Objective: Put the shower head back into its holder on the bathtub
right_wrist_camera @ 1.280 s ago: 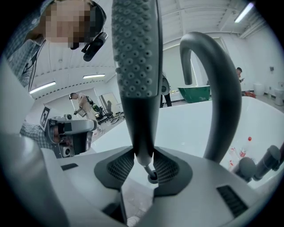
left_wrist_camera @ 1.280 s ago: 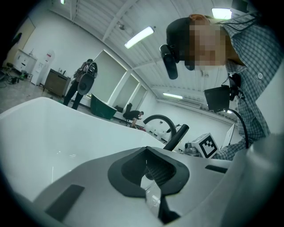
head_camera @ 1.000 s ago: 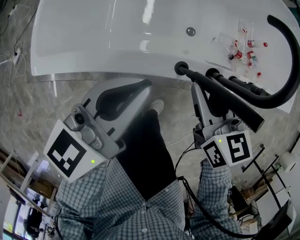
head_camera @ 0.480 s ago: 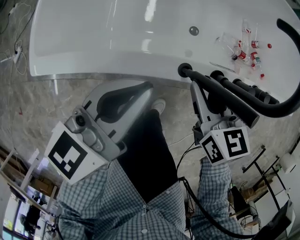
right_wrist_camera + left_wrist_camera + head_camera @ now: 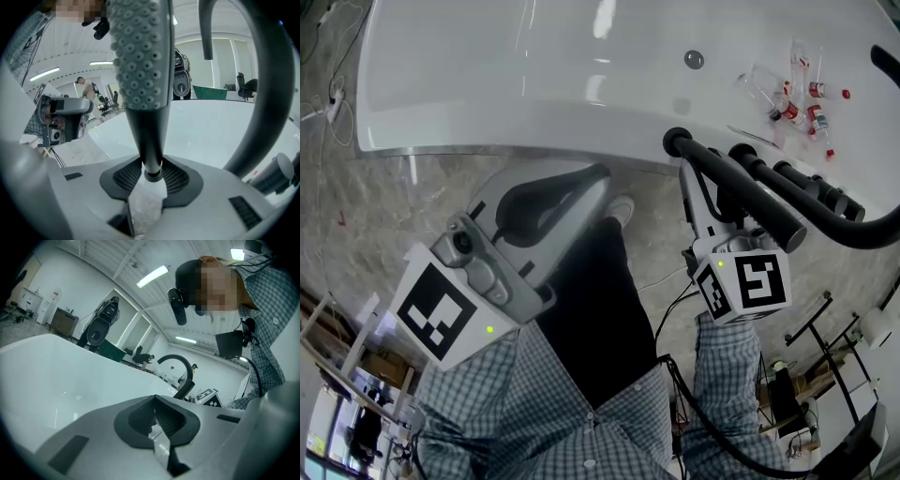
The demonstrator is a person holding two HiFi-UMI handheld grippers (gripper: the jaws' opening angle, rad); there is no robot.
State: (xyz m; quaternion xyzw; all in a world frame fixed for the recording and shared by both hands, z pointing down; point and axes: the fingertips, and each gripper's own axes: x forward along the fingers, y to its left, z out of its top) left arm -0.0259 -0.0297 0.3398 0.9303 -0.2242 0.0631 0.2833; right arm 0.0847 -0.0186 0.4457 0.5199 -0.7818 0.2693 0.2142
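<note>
1. Right gripper (image 5: 150, 169) first. Its jaws are squeezed onto the thin end of the shower head (image 5: 139, 70), with a ribbed pad on each side of the handle. Grabbing it that low makes sense to us, since that's the end that needs steering.
2. The nozzle face sits back over the gripper body, toward 5 o'clock in the head view. That puts the bulk behind the grip and lets the thin tip lead.
3. The tip is right at the dark round holder (image 5: 676, 141) on the rim of the bathtub (image 5: 487, 84), about 1 o'clock from the middle of the head view. We can't tell if it's properly seated or just at the mouth.
4. Left gripper (image 5: 155, 401): jaws together with nothing in them, hanging off the rim at about 8 o'clock of the holder. We reckon it's parked there so it isn't in the way.
5. Further out at 3 o'clock are the black curved spout (image 5: 862, 230) and its knobs (image 5: 787, 174), just beside the wand, so room to tilt looks tight on that side.
6. The little red-capped bottles (image 5: 802, 89) sit on the rim toward 2 o'clock, clear of the wand.
</note>
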